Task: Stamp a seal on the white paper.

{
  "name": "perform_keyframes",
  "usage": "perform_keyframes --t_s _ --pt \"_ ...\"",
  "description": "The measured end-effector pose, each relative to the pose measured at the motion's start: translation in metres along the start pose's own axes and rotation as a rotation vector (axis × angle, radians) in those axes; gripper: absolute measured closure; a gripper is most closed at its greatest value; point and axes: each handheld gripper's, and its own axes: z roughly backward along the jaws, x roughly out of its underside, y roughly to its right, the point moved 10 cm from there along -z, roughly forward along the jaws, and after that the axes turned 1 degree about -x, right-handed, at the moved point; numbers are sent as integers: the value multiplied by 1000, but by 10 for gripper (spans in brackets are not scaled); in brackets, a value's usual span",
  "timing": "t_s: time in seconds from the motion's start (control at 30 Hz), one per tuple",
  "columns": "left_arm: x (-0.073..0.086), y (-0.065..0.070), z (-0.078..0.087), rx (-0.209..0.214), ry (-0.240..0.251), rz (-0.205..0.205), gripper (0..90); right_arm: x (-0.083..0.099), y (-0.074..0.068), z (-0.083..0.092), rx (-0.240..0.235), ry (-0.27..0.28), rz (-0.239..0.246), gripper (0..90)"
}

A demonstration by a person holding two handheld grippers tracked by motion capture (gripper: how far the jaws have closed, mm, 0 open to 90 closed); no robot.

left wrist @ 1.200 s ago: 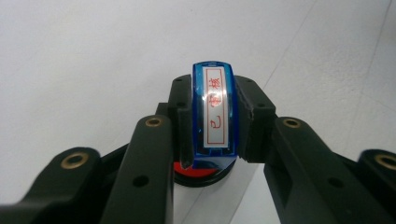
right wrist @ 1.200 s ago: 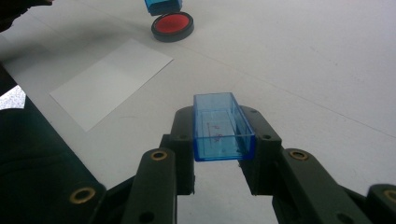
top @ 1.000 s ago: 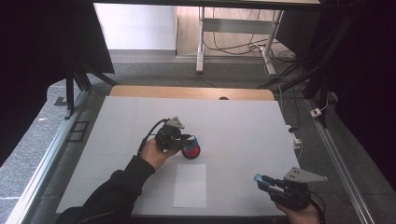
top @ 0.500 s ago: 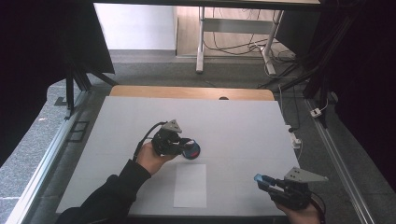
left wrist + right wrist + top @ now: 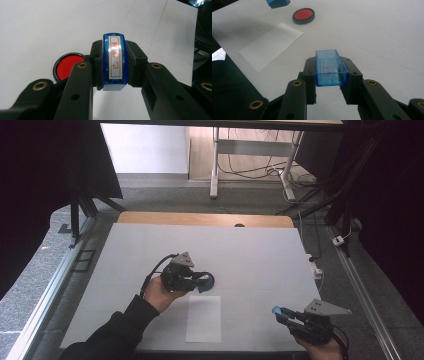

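Note:
My left gripper (image 5: pixel 114 65) is shut on a blue stamp (image 5: pixel 114 61) with a white label in red characters. It hovers just above a round red ink pad (image 5: pixel 67 66) in a black rim. In the high view the left gripper (image 5: pixel 202 282) and its stamp (image 5: pixel 206 283) sit over the pad near the table's middle. My right gripper (image 5: pixel 330 75) is shut on a clear blue stamp cap (image 5: pixel 331 68), open side up. It rests at the front right corner (image 5: pixel 278 312). From there the ink pad (image 5: pixel 303 15) and the stamp (image 5: pixel 277 3) lie far ahead.
A white sheet of paper (image 5: pixel 204 318) lies flat on the white table (image 5: pixel 250 250) near the front edge, between the two hands, and also appears as the paper (image 5: pixel 270 45). Metal rails run along both table sides; cables lie on the floor beyond.
The left gripper with the stamp has drifted slightly toward the person and risen a little; the stamp now covers the red pad in the high view. The right gripper has stayed put.

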Motion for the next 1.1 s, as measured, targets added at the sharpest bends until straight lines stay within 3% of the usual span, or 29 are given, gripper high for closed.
perform_keyframes --t_s 0.43,0.7,1.1 --pt "5 22 5 14 -5 -17 702 0 0 0 -4 2 -1 682" --pt "14 33 10 28 -9 -2 701 0 0 0 -10 2 -5 682" --pt "32 46 0 25 -56 -8 702 0 0 -1 -16 0 -8 682"
